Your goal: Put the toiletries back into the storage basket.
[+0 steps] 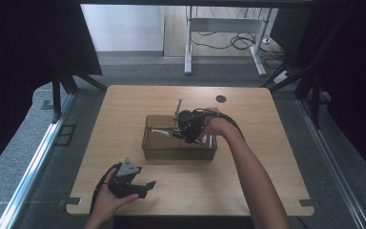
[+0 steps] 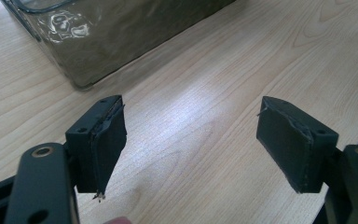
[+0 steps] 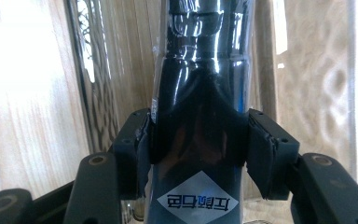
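A clear brownish plastic box stands in the middle of the wooden table. My right gripper reaches down into it from the right. In the right gripper view that gripper is shut on a glossy black packet with a white diamond label, and the box wall is behind it. My left gripper is held low near the table's front left, open and holding nothing. In the left gripper view its jaws stand wide apart over bare wood, and a corner of the box lies ahead.
A pale item lies in the left part of the box. A dark round hole sits near the table's far edge. A white desk frame with cables stands on the floor beyond. Black curtains hang at both sides.
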